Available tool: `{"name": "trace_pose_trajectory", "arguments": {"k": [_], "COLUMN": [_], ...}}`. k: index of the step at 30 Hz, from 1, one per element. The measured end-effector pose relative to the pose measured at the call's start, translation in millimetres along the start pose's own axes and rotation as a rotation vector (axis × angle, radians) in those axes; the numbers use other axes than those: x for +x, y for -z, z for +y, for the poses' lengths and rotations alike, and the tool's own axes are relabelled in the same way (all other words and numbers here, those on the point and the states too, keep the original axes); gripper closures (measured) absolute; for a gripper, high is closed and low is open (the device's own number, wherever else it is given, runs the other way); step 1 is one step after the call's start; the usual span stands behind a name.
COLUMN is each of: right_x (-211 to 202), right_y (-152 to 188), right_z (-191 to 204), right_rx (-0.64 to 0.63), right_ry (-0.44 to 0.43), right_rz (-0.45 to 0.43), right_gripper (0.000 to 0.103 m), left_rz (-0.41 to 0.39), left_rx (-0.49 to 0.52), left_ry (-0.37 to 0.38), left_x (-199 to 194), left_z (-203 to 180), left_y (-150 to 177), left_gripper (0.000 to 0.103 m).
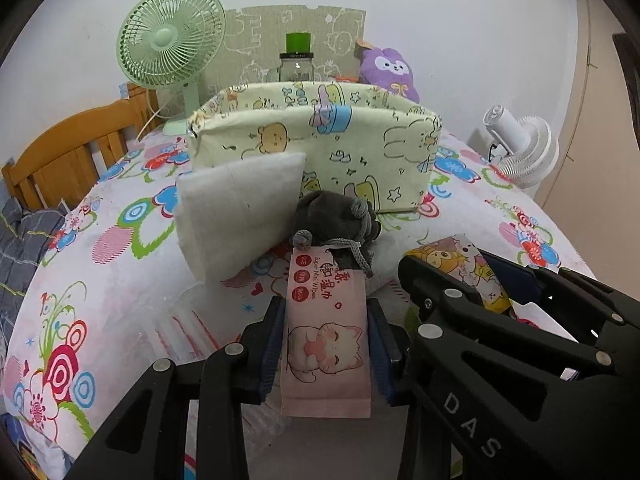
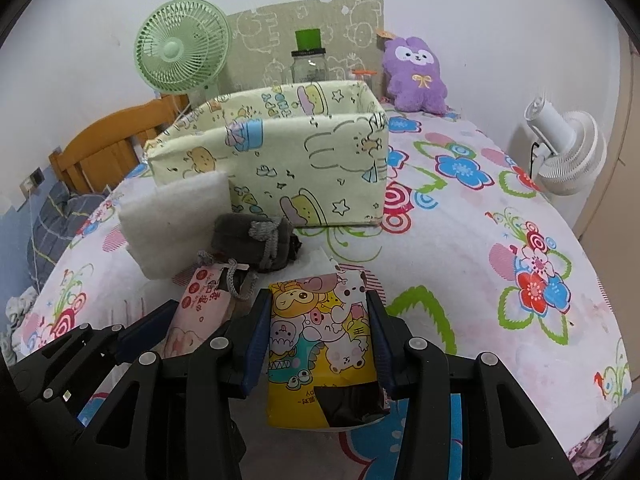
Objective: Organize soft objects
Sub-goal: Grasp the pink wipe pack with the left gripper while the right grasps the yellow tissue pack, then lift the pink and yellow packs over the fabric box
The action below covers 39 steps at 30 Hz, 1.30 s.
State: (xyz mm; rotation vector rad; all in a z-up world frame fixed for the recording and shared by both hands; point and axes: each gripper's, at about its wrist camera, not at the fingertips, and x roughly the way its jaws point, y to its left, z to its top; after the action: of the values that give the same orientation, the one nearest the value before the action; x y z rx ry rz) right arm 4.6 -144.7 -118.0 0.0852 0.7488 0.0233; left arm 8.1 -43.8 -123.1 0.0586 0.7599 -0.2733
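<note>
Gripping a pink pack of mini wipes [image 1: 325, 344] between its blue pads, the left tool [image 1: 326, 354] is holding the pack lengthwise over the flowered bedsheet [image 1: 100, 280], its jaws narrowed against the pack's long sides. Just beside it, the right tool [image 2: 320, 344] is clamping a yellow cartoon-printed tissue pack [image 2: 320, 344] in the same manner, the pack's dark flap end lying nearest the camera. Both tools are pointing toward a pale yellow fabric storage box [image 1: 320, 148] printed with rabbits and bears, which is standing open-topped on the bed. Standing in the way, between the tools and the box, a white folded pad of wadding [image 1: 236, 216] is leaning against the box's front left corner, and a grey drawstring pouch [image 1: 336, 220] is lying just in front of the box, its cord [image 1: 352, 256] trailing onto the far end of the wipes pack. Behind the box, a green desk fan [image 1: 170, 44], a clear jar with a green cap [image 1: 298, 58] and a purple plush toy [image 2: 416, 76] are lining the wall. A white fan [image 2: 568, 148] is standing off the bed's right edge, and a wooden bed frame [image 1: 68, 156] is showing at left.
</note>
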Motion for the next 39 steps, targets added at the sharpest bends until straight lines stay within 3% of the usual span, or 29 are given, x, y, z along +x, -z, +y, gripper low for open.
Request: {"name": "trace_pose_trajectory", "arguments": {"k": [39], "right_x": [-67.6], "right_y": [-58.2], "right_z": [6.5], "right_rx": [0.004], "right_ry": [-0.013], "right_rz": [-0.164], "right_gripper": [0.054], "left_rz": [-0.171], "left_rx": [0.009], "left_ry": [-0.006], "left_x": [-65.8], "left_z": [-5.6], "left_y": [-54.9], "left_gripper": [0.063]}}
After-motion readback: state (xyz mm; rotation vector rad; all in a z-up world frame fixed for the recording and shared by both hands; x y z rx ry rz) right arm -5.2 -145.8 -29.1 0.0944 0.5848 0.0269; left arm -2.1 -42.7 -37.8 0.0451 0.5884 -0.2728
